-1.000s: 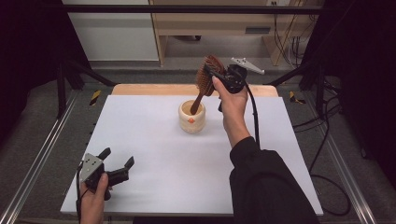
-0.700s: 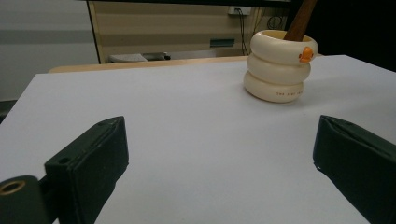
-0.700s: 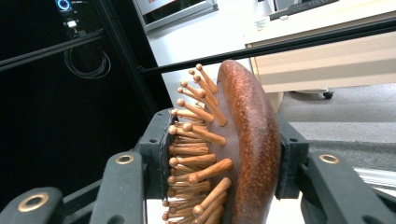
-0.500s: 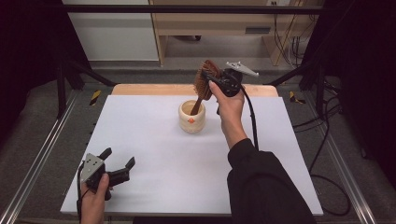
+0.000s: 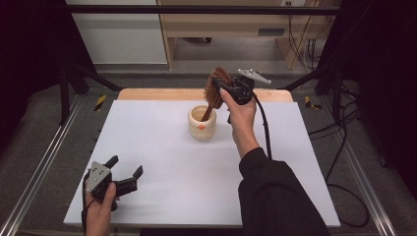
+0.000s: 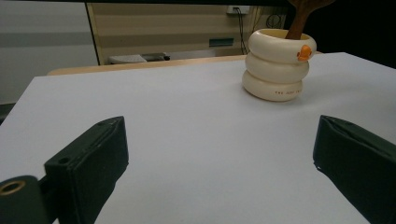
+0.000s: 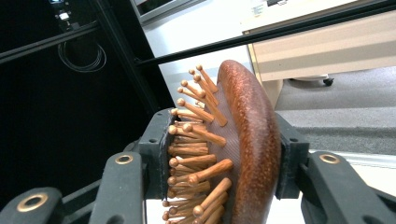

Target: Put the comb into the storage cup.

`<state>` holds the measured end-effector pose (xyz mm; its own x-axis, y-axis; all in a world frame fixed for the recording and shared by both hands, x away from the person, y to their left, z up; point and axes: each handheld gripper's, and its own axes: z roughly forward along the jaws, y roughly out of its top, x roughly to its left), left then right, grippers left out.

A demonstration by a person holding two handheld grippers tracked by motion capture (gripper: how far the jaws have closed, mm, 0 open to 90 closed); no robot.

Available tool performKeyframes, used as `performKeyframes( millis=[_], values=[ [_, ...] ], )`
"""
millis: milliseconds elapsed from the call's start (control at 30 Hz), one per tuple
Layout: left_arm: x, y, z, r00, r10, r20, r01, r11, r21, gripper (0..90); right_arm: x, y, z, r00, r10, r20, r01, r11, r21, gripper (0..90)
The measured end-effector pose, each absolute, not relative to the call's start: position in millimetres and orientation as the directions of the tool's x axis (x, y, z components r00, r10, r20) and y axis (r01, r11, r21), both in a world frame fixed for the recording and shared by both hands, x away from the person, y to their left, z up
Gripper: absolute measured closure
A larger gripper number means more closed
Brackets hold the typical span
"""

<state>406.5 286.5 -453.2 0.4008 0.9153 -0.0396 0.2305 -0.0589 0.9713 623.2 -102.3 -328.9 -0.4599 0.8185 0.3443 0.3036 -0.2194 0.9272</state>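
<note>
Counts: one hairbrush (image 5: 214, 91), one holder (image 5: 202, 122), two sets of tongs, all on or above one white tabletop (image 5: 162, 162)
Holder: a cream pot shaped like three stacked rings, with a small orange mark on its side, is standing upright toward the far middle of the tabletop; in the left gripper view the holder (image 6: 279, 65) is sitting ahead and to the right of the jaws
Contents of holder: the wooden handle of the hairbrush is reaching down into the holder's mouth, while the brush head is sticking out above the rim, tilted
Hairbrush: brown wood with round-tipped wooden pins; in the right gripper view the hairbrush (image 7: 247, 144) is lying between the two jaws, pins facing one pad and the smooth back against the other
Right tongs (image 5: 227, 91): clamping the brush head, just above and behind the holder
Left tongs (image 5: 125, 173): gaping wide with nothing between the jaws, well apart from the holder, near the tabletop's front left corner
</note>
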Motion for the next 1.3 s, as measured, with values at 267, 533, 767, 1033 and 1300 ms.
performKeyframes(
  millis=[267, 533, 767, 1033, 1300],
  values=[
    [406.1, 287.7, -452.3, 0.377, 0.925, -0.04, 0.225, -0.05, 0.973, 1.5, 624.5, -99.8, -336.3, -0.454, 0.815, 0.36, 0.314, -0.231, 0.921, 50.3],
    [406.2, 285.7, -452.6, 0.39, 0.92, -0.04, 0.226, -0.054, 0.973, 1.7, 624.9, -101.6, -340.4, -0.446, 0.812, 0.377, 0.322, -0.248, 0.914, 50.3],
    [406.2, 286.1, -452.6, 0.392, 0.919, -0.04, 0.225, -0.053, 0.973, 1.9, 625.8, -101.8, -341.1, -0.444, 0.809, 0.384, 0.328, -0.253, 0.91, 50.2],
    [406.0, 284.5, -452.3, 0.397, 0.917, -0.03, 0.222, -0.064, 0.973, 1.9, 626.6, -100.9, -342.7, -0.454, 0.805, 0.383, 0.324, -0.251, 0.912, 50.2],
    [405.9, 284.7, -452.3, 0.398, 0.917, -0.031, 0.223, -0.063, 0.973, 1.9, 626.0, -97.5, -345.9, -0.451, 0.802, 0.392, 0.333, -0.256, 0.908, 50.2]
  ],
)
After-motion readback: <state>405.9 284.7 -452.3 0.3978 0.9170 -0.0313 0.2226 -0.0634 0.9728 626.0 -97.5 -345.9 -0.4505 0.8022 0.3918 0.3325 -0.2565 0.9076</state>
